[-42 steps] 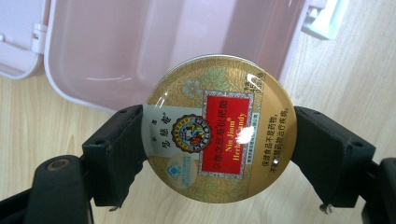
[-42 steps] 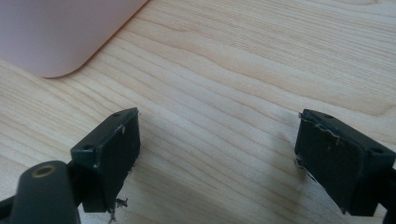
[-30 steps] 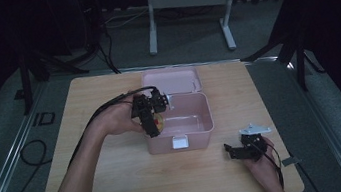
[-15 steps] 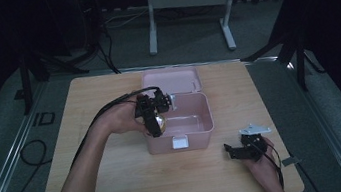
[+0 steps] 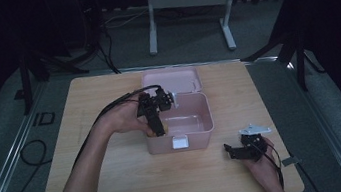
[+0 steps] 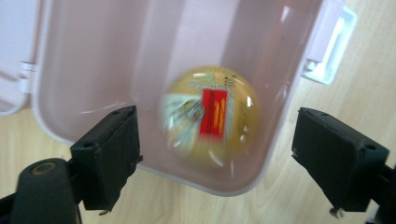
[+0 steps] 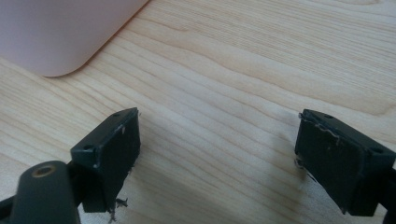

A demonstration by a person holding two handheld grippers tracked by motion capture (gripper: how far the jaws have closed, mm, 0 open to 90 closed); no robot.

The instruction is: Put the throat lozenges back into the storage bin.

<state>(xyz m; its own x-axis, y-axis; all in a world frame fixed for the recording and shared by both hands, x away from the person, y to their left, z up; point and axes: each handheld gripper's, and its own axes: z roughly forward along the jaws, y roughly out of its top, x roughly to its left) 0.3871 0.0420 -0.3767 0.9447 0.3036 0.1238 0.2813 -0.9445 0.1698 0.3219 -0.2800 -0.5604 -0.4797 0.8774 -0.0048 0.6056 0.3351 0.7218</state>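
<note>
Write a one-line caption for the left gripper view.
Open hand-held gripper above a blurred yellow ball inside the pink box.

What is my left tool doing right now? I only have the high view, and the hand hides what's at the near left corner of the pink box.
Observer: The left tool is open, with a round yellowish ball between its jaws, untouched by either.
Operator: Is the ball inside the box?
Observer: It appears over the open pink box, blurred, so it may be moving.
Operator: And the right tool?
Observer: The right tool is open over bare wooden table, with a box corner ahead of it.
</note>
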